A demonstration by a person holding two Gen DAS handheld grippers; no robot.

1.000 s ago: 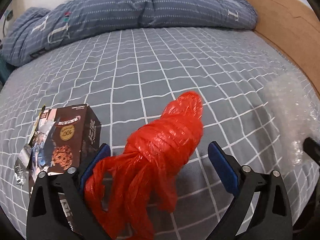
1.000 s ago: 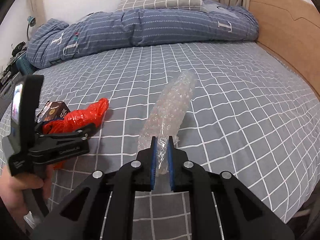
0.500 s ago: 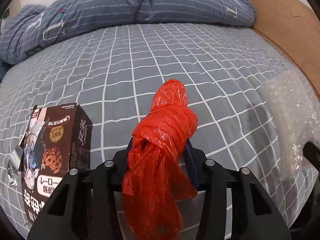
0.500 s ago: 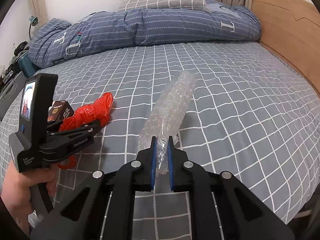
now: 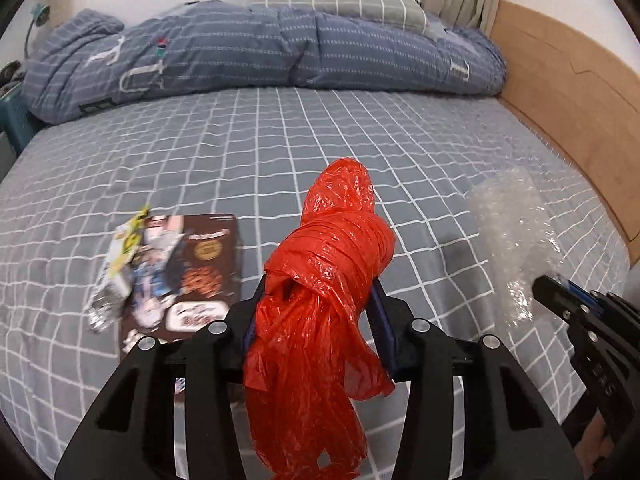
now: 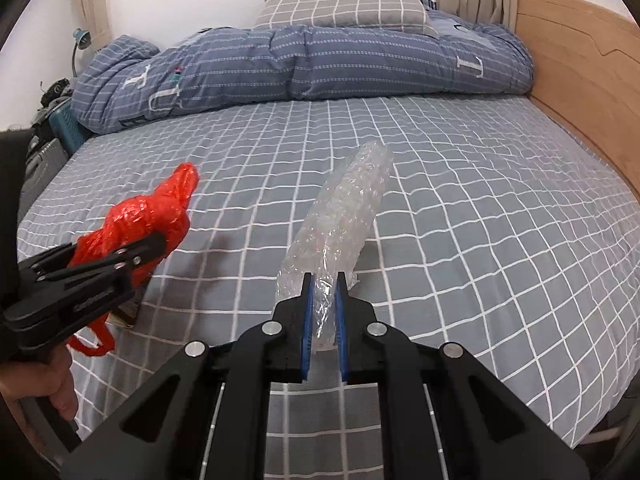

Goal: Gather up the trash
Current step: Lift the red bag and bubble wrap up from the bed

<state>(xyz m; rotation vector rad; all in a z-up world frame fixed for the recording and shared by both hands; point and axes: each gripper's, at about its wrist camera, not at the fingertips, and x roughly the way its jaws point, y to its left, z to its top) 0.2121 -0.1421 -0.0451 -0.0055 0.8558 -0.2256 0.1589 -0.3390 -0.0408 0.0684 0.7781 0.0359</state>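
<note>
My left gripper is shut on a knotted red plastic bag and holds it above the bed; its loose tail hangs down over the gripper. In the right wrist view the red bag shows at the left in that gripper. My right gripper is shut on a roll of clear bubble wrap, lifted off the sheet. The bubble wrap also shows at the right of the left wrist view. A brown snack box with a crumpled wrapper on it lies on the sheet left of the red bag.
The bed has a grey checked sheet. A folded blue quilt and a checked pillow lie at the far end. A wooden headboard runs along the right. A suitcase stands off the left edge.
My left gripper closed on the red bag and lifted it off the sheet. My right gripper kept its hold on the bubble wrap and rose slightly.
</note>
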